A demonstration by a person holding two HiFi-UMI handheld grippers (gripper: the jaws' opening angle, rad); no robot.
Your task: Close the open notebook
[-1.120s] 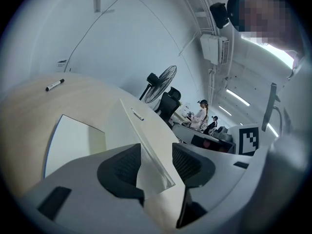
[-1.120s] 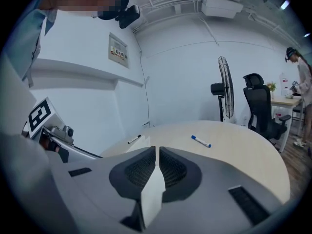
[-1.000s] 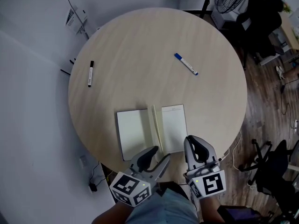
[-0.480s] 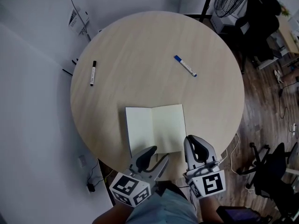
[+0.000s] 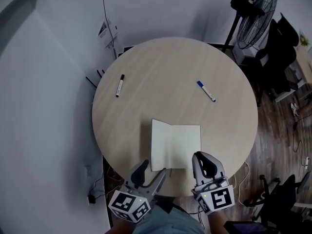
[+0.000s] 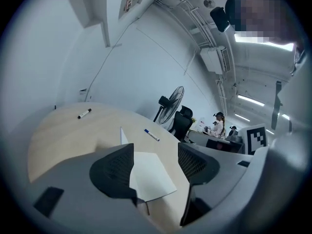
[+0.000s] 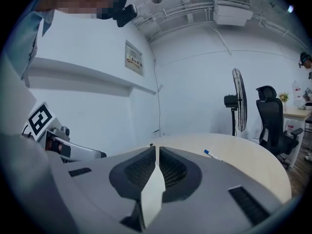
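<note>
Notebook (image 5: 178, 143) lies on the round bench (image 5: 161, 67), close to its near edge, with a plain white face up and no legible writing.

Right gripper (image 5: 201, 156) is at the notebook's near right corner. Its jaws are nearly together, clamping a thin white leaf edge-on.

Left gripper (image 5: 154, 168) is at the near left corner. Its jaws have just been opening and stand wide, pressing on nothing; the notebook shows beyond the gap.

Each cube (image 5: 218, 198) carries square black-and-white markers.

Black marker pen (image 5: 120, 86) and blue marker pen (image 5: 205, 91) lie well apart on the far half.

Wall notice (image 7: 134, 60): print too small to read.
</note>
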